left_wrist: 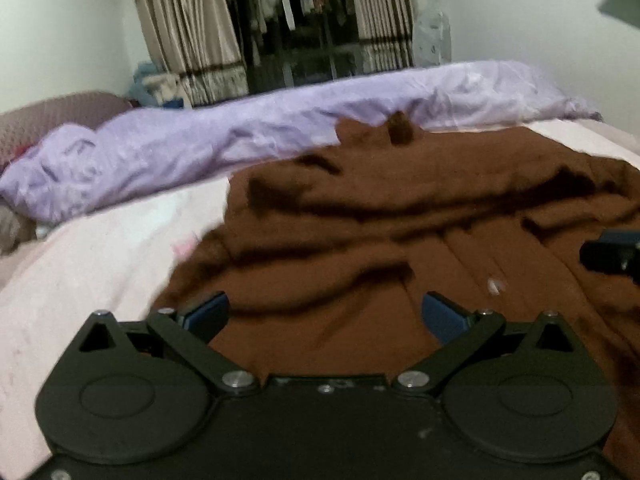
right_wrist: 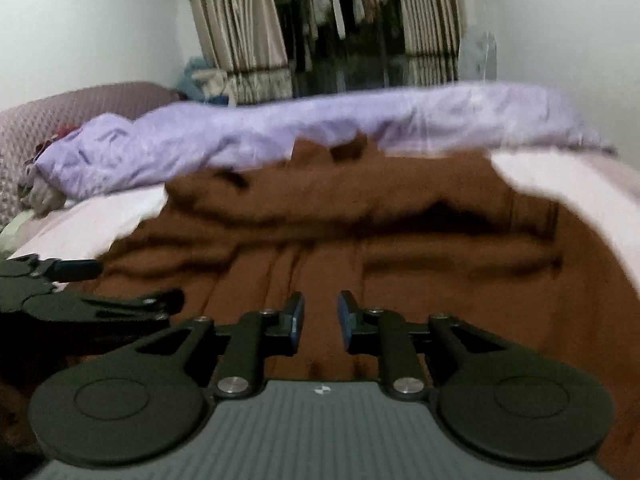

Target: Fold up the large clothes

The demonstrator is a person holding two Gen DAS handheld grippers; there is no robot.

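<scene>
A large brown garment (left_wrist: pixel 400 216) lies rumpled on the pale pink bed sheet (left_wrist: pixel 100 264); it also fills the right wrist view (right_wrist: pixel 360 240). My left gripper (left_wrist: pixel 326 314) is open wide just above the garment's near part, nothing between its blue pads (left_wrist: pixel 208 312). My right gripper (right_wrist: pixel 320 320) hovers over the garment's middle with its jaws a narrow gap apart, holding nothing. The right gripper's tip shows at the right edge of the left wrist view (left_wrist: pixel 612 256). The left gripper shows at the left of the right wrist view (right_wrist: pixel 80 300).
A crumpled lilac duvet (left_wrist: pixel 280 132) runs along the far side of the bed. A mauve quilted headboard (right_wrist: pixel 80 108) is at the left. Beige curtains (left_wrist: pixel 188 32) frame a dark window with hanging clothes. White walls stand on both sides.
</scene>
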